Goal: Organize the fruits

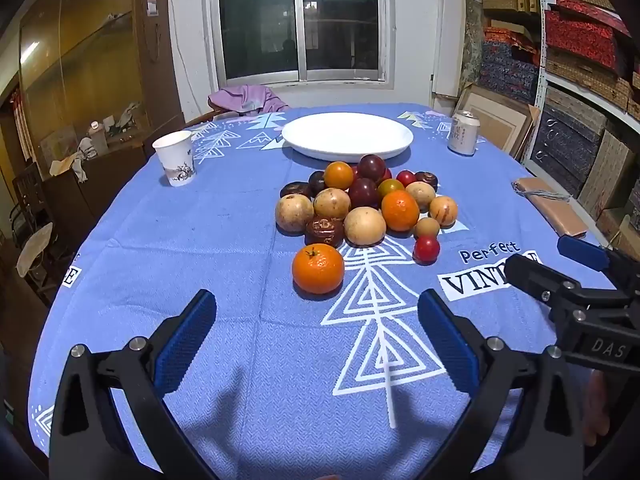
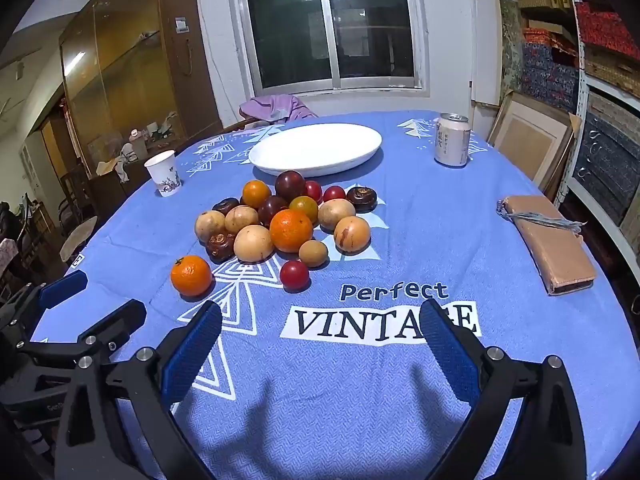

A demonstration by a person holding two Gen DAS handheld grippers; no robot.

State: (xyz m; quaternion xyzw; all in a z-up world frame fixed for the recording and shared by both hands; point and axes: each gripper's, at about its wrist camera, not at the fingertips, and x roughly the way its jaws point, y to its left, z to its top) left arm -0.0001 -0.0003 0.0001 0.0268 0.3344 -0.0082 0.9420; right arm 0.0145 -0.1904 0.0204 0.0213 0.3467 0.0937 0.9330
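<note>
Fingers (image 1: 188, 340) of both grippers spread apart, empty, above the tabletop (image 1: 200, 240); fruit pile (image 1: 360, 204) beside white plate (image 1: 347, 136).

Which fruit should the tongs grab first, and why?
Probably the lone orange: it sits apart from the pile, nearest the open left tongs, which hold nothing. I'd move them forward around it, then carry it to the bare white plate.
</note>
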